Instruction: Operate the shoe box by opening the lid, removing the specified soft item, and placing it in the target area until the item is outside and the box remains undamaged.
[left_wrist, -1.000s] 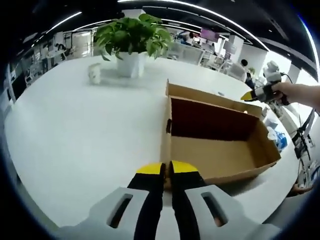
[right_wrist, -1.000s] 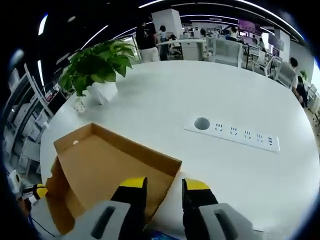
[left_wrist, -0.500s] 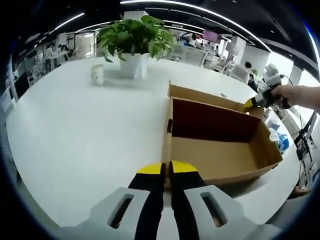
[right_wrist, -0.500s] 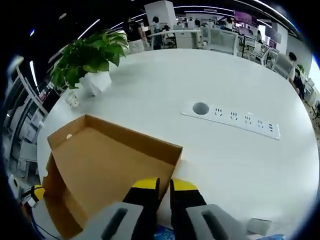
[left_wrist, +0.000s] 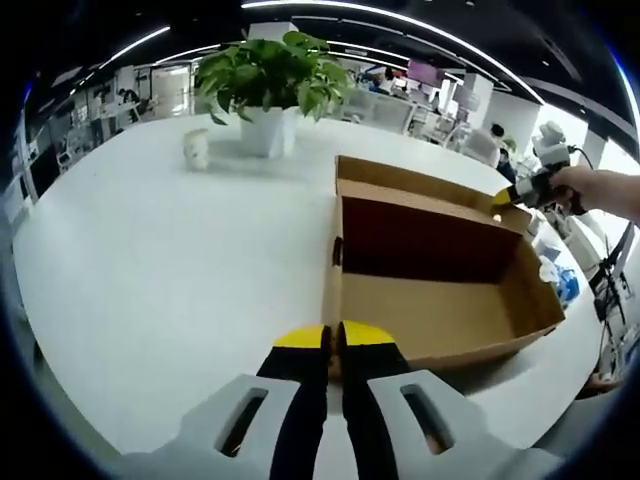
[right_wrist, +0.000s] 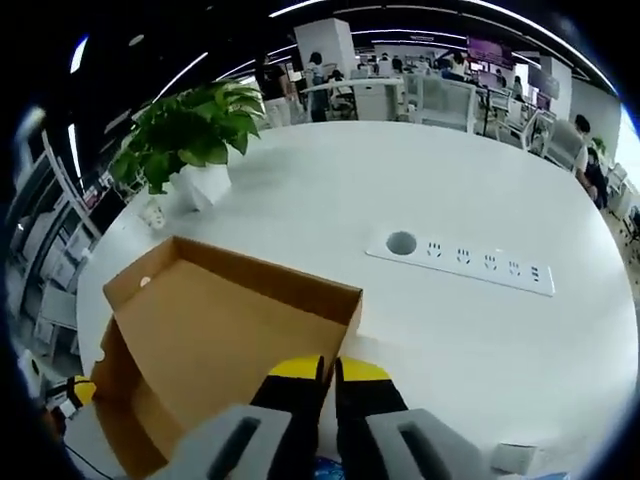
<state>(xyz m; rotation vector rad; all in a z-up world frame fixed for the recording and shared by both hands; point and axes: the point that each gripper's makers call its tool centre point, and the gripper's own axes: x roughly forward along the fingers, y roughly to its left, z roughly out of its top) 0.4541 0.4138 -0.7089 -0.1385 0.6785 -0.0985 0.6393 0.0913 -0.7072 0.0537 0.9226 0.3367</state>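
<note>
On the white table (left_wrist: 150, 280), you are keeping the left gripper (left_wrist: 332, 338) pressed together at the near wall of the open shoe box (left_wrist: 430, 300). Across it, the right gripper (left_wrist: 503, 196) is pinching the far lid edge, jaws closed. Light cardboard probably creases easily; grip edges gently. Behind the box, a potted plant (left_wrist: 268, 85) is standing. No soft item is visible inside.

A white surface (left_wrist: 150, 260) carries a leafy potted plant (left_wrist: 268, 80) in a white pot at 12 o'clock in the left gripper view, with a small white cup (left_wrist: 196, 148) just beside it toward 11. In the right gripper view, a socket strip (right_wrist: 460, 262) with a round hole lies at 3 o'clock, desks and chairs (right_wrist: 440, 95) beyond.
</note>
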